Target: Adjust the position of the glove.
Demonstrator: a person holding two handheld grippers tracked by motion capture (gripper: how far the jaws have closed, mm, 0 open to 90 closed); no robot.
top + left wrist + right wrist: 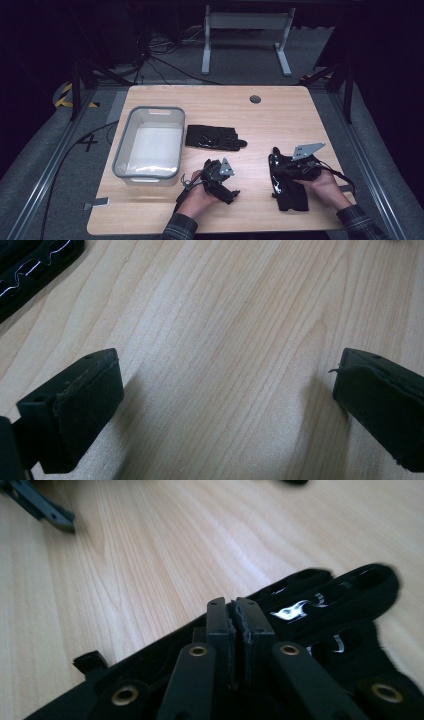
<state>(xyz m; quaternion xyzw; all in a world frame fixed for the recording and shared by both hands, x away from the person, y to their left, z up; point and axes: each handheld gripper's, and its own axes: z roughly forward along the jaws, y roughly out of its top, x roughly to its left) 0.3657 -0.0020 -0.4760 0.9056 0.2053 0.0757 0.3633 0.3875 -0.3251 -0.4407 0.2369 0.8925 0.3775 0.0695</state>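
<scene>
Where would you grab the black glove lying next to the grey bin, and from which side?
The black glove lies flat on the table, fingers pointing away from the grey bin. I would probably pinch its cuff end, beside the bin, coming down from above: that edge looks broad and straight, easier than the thin, separate fingers.

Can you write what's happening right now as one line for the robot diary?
right gripper: jaws shut on black glove | left gripper: jaws open over bare table | second glove beside grey bin
</scene>
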